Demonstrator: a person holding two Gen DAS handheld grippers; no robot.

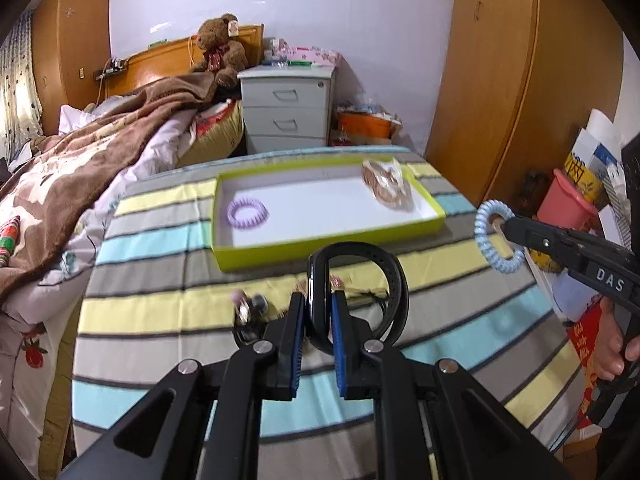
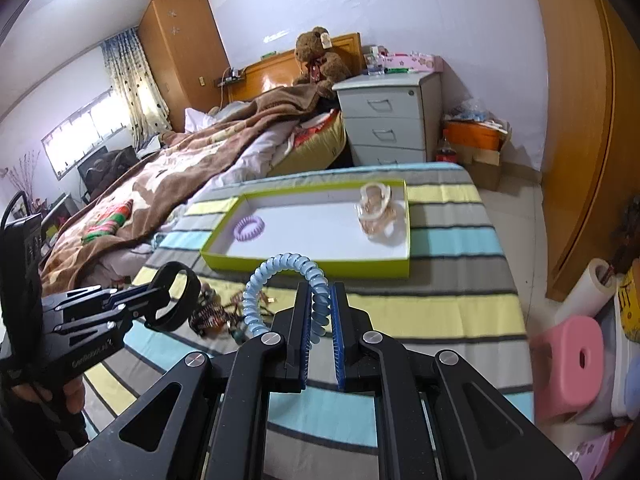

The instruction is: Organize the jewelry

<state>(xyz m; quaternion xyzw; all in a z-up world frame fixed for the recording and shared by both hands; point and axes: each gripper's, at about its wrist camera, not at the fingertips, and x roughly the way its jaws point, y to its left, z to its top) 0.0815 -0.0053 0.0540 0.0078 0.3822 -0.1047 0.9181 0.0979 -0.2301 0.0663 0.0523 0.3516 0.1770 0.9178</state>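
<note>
Black band: the black band (image 1: 360, 296) sits in the low middle of the left wrist picture. It is a long loop standing on edge; its long way runs up and away from the camera, toward the tray.
Left gripper: the left gripper (image 1: 318, 300) is nearly closed and pinches one side of the black band.
Blue coil ring: the blue coil ring (image 2: 288, 280) is in the low middle of the right wrist picture. It arches up like a hoop above the fingers.
Right gripper: the right gripper (image 2: 320, 300) is squeezed tight on the blue coil ring.
Tray: the green tray (image 1: 434, 210) lies behind both, its long side going left to right across the striped cloth (image 1: 160, 312).
In the tray: a purple coil ring (image 1: 247, 211) lies flat at the left end. A clear bag of jewelry (image 1: 386, 182) lies at the right end.
Loose pile: small jewelry bits (image 2: 218, 314) lie on the cloth near the black band.
</note>
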